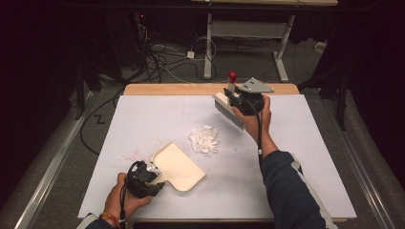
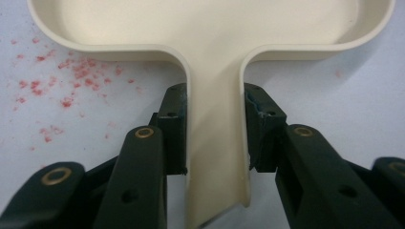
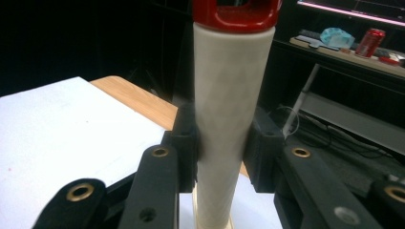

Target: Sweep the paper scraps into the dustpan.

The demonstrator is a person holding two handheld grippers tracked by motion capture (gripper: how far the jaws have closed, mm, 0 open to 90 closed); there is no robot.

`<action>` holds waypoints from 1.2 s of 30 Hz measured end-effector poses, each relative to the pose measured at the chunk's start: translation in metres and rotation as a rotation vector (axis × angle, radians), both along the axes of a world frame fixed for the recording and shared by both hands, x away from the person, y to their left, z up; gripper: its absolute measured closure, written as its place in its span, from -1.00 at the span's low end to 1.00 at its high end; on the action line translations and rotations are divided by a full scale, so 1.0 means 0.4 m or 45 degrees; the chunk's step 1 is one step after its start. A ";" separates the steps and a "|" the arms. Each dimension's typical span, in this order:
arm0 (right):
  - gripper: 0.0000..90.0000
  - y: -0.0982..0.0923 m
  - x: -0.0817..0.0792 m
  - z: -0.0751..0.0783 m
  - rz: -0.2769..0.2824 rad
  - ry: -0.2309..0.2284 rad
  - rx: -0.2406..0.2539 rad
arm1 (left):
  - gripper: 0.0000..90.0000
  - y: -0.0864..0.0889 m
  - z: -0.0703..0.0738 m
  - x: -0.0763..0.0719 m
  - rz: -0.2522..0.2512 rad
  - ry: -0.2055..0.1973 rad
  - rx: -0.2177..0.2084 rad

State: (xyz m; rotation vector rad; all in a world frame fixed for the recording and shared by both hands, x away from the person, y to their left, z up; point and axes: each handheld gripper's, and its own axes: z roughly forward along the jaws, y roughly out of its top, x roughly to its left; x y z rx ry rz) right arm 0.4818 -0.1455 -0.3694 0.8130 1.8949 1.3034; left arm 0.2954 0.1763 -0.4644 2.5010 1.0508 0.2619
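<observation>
Gripping the dustpan by its handle, the left gripper kept it flat on the counter, mouth toward the white scraps. The right gripper clamped the brush handle, bristles apparently held clear beyond the pile, ready to sweep.

- The room is kept dark, and the light falls mainly on the counter.
- The counter is covered by a white sheet, with a strip of bare wood left showing along its far edge.
- A grey carpeted floor is seen around the counter.
- A tangle of cables is spread on the floor beyond the counter.
- A white-legged table frame is set behind it.
- In the right gripper view, a dark shelf carries a red can and a bluish bundle.
</observation>
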 end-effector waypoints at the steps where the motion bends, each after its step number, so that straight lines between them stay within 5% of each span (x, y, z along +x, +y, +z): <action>1: 0.56 0.010 0.003 -0.005 0.007 0.002 0.004 | 0.41 0.000 0.000 0.000 0.000 0.000 -0.002; 8: 0.56 0.069 0.006 -0.044 0.040 0.005 0.000 | 0.41 0.000 0.000 0.001 0.004 0.005 -0.005; 16: 0.56 0.130 -0.031 -0.068 0.176 0.014 0.010 | 0.41 -0.006 0.008 0.008 -0.006 0.005 0.015; 36: 0.55 0.154 -0.109 -0.082 0.414 0.025 0.019 | 0.41 -0.025 0.011 0.064 0.008 0.031 0.010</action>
